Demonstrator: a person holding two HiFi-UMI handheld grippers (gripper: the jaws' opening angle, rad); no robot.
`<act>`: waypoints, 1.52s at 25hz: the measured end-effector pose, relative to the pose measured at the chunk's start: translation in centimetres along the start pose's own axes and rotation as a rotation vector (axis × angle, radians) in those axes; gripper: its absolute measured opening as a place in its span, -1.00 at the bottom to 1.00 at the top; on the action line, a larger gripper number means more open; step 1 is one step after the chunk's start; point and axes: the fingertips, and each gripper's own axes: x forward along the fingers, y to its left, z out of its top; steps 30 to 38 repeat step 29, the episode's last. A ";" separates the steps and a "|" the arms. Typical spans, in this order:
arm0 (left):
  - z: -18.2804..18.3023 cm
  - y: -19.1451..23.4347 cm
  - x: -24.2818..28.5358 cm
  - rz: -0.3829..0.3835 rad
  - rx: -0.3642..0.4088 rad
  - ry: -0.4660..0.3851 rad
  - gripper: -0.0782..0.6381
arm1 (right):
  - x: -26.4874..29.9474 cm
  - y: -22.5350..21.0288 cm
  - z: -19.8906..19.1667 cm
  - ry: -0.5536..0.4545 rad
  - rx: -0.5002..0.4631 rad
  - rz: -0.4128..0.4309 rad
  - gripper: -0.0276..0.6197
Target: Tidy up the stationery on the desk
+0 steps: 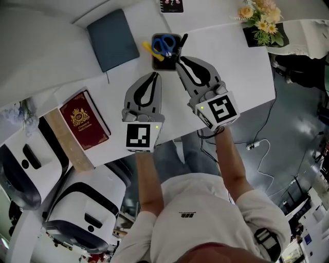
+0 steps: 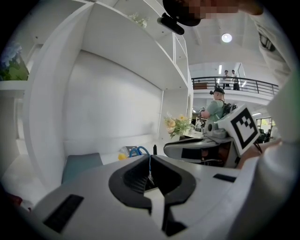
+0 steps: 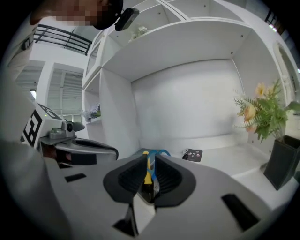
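Note:
A black pen holder (image 1: 157, 64) stands at the middle back of the white desk (image 1: 241, 77). In it are blue-handled scissors (image 1: 164, 44), a yellow tool (image 1: 152, 51) and a black pen (image 1: 182, 41). My right gripper (image 1: 179, 60) is shut, its tip at the holder's near right corner; the scissors (image 3: 157, 152) and the yellow tool (image 3: 146, 161) show through the slit between its fingers. My left gripper (image 1: 153, 76) is shut and holds nothing, just short of the holder. From it the scissors (image 2: 139, 151) show ahead.
A blue-grey notebook (image 1: 113, 38) lies at the back left, and a red book (image 1: 85, 119) near the desk's left front edge. A small dark notepad (image 1: 171, 5) lies at the back by the wall. Flowers in a black vase (image 1: 262, 23) stand at the right.

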 end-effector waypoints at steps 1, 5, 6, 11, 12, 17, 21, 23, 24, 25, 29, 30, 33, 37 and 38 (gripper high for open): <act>0.1 0.0 -0.1 0.000 0.002 -0.001 -0.78 | -0.4 0.1 -0.1 0.008 -0.009 -0.005 -0.81; 0.4 -0.1 -0.6 0.000 0.016 0.000 -0.78 | -2.1 0.5 -0.7 0.041 -0.031 -0.022 -0.87; 0.3 -0.1 -0.7 0.000 0.018 0.000 -0.78 | -2.4 0.7 -0.9 0.049 -0.032 -0.026 -0.88; 0.1 -0.2 -1.4 -0.005 0.024 0.010 -0.78 | -3.7 1.0 -1.4 0.064 -0.014 -0.046 -0.88; 0.0 -0.3 -1.5 -0.006 0.026 0.012 -0.78 | -3.8 1.0 -1.5 0.065 -0.011 -0.050 -0.88; -0.2 -0.5 -1.8 -0.010 0.023 0.013 -0.78 | -4.3 1.1 -1.6 0.072 -0.007 -0.056 -0.88; 0.0 -0.5 -1.8 -0.012 0.022 0.015 -0.78 | -4.4 1.2 -1.5 0.073 -0.007 -0.057 -0.88; 0.0 -0.5 -1.8 -0.011 0.021 0.015 -0.78 | -4.4 1.1 -1.5 0.073 -0.007 -0.057 -0.88; 0.1 -0.4 -1.8 -0.010 0.020 0.015 -0.78 | -4.4 1.1 -1.5 0.074 -0.008 -0.057 -0.88; 0.1 -0.4 -1.7 -0.009 0.020 0.015 -0.78 | -4.4 1.1 -1.5 0.076 -0.009 -0.056 -0.88; 0.3 -0.5 -1.5 -0.007 0.023 0.011 -0.78 | -4.4 1.0 -1.5 0.079 -0.010 -0.053 -0.88; 0.3 -0.5 -1.5 -0.007 0.023 0.011 -0.78 | -4.4 1.0 -1.5 0.079 -0.010 -0.053 -0.88; 0.3 -0.5 -1.5 -0.007 0.023 0.011 -0.78 | -4.4 1.0 -1.5 0.079 -0.010 -0.053 -0.88; 0.3 -0.5 -1.5 -0.007 0.023 0.011 -0.78 | -4.4 1.0 -1.5 0.079 -0.010 -0.053 -0.88; 0.3 -0.5 -1.5 -0.007 0.023 0.011 -0.78 | -4.4 1.0 -1.5 0.079 -0.010 -0.053 -0.88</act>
